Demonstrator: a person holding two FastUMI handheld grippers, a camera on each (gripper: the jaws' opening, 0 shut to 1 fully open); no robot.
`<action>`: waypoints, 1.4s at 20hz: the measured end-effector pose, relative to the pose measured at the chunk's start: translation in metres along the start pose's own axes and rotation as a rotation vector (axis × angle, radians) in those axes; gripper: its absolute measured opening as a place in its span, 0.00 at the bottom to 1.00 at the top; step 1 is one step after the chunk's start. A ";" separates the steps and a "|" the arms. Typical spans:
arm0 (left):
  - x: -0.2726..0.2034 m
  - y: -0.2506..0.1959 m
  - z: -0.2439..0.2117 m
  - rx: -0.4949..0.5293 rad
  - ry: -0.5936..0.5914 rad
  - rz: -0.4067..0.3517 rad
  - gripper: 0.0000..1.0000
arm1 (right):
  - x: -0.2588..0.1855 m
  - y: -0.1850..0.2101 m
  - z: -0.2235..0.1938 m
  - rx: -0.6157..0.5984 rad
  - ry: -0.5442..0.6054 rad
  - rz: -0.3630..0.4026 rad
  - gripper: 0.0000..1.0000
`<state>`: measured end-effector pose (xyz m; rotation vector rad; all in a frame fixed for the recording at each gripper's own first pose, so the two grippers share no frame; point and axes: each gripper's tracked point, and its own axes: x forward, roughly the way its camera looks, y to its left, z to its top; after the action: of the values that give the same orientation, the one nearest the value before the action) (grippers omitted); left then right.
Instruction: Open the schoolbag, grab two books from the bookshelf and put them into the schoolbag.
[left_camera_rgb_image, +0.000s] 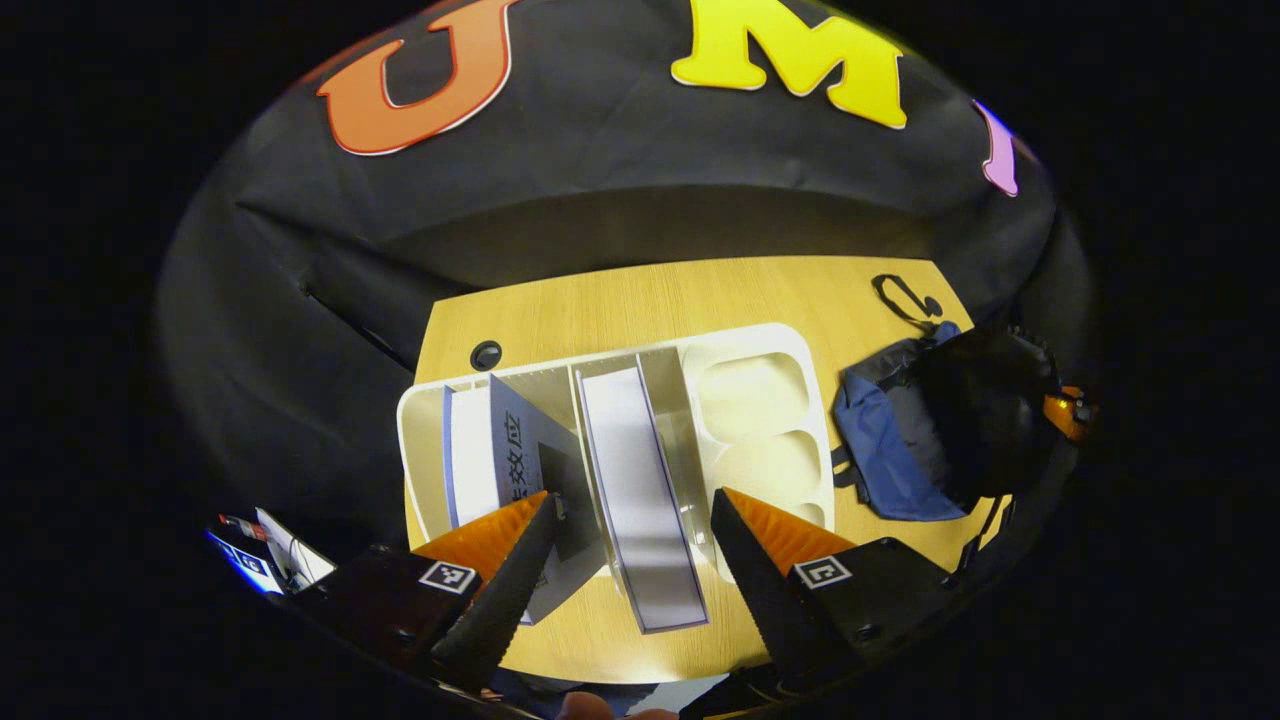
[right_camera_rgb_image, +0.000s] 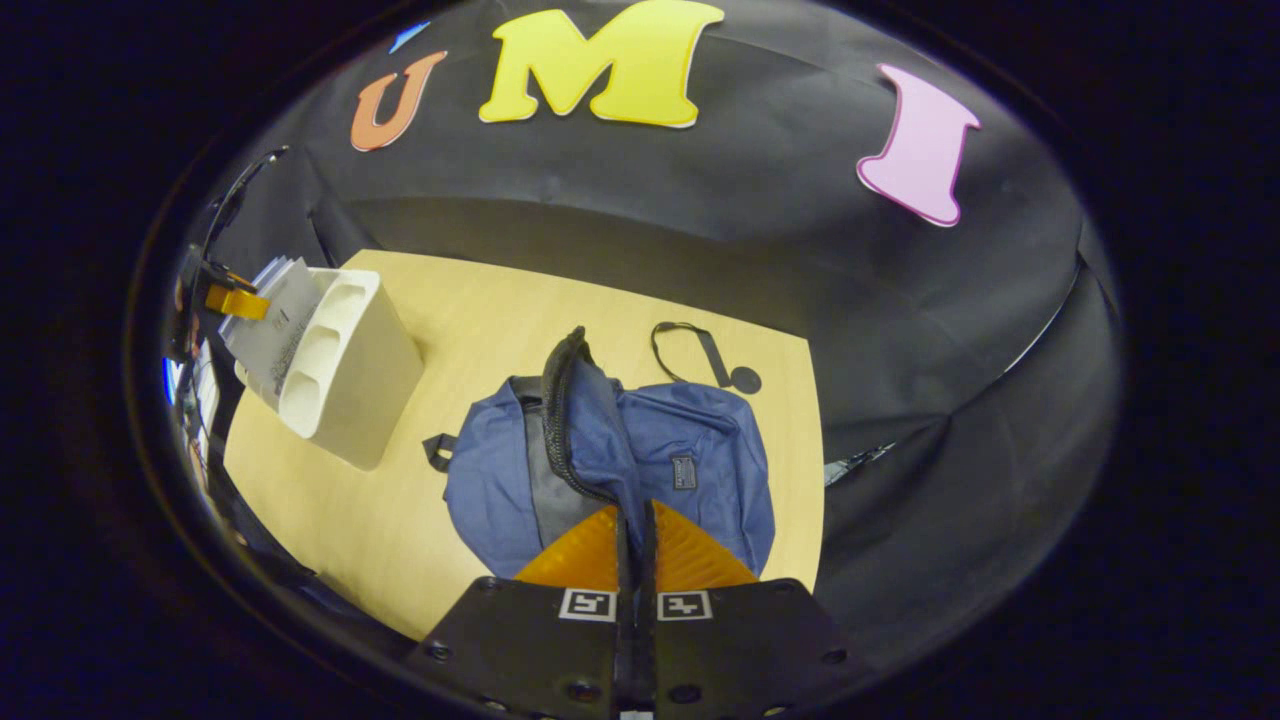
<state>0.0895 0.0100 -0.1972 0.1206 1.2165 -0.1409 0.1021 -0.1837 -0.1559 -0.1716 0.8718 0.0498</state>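
Note:
A white bookshelf (left_camera_rgb_image: 770, 345) stands on the wooden table (left_camera_rgb_image: 640, 295) and holds two books: a white one (left_camera_rgb_image: 640, 480) in the middle slot and a leaning grey-white one (left_camera_rgb_image: 500, 445) to its left. My left gripper (left_camera_rgb_image: 633, 512) hovers above them, open, with the white book's edge between its fingers and untouched. The blue schoolbag (right_camera_rgb_image: 690, 470) lies flat on the table, and its zippered flap (right_camera_rgb_image: 575, 420) is lifted upright. My right gripper (right_camera_rgb_image: 634, 520) is shut on that flap. The bookshelf (right_camera_rgb_image: 350, 370) appears at the left of the right gripper view.
A black strap with a round tag (right_camera_rgb_image: 705, 360) lies on the table behind the bag. A round black grommet (left_camera_rgb_image: 486, 354) sits in the tabletop near the shelf. The shelf's right side has several empty rounded compartments (left_camera_rgb_image: 755, 400). Bare wood lies between shelf and bag.

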 end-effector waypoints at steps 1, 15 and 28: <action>0.003 -0.001 -0.002 0.001 0.031 0.001 0.99 | 0.000 -0.002 0.000 0.004 -0.002 0.002 0.00; 0.027 -0.011 -0.034 -0.156 0.290 -0.015 0.78 | 0.000 -0.002 -0.011 0.098 -0.015 0.056 0.00; 0.027 -0.013 -0.040 -0.205 0.341 0.006 0.54 | -0.002 0.005 -0.017 0.085 -0.037 0.066 0.00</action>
<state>0.0590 0.0029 -0.2363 -0.0335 1.5623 0.0119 0.0877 -0.1815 -0.1658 -0.0622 0.8409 0.0768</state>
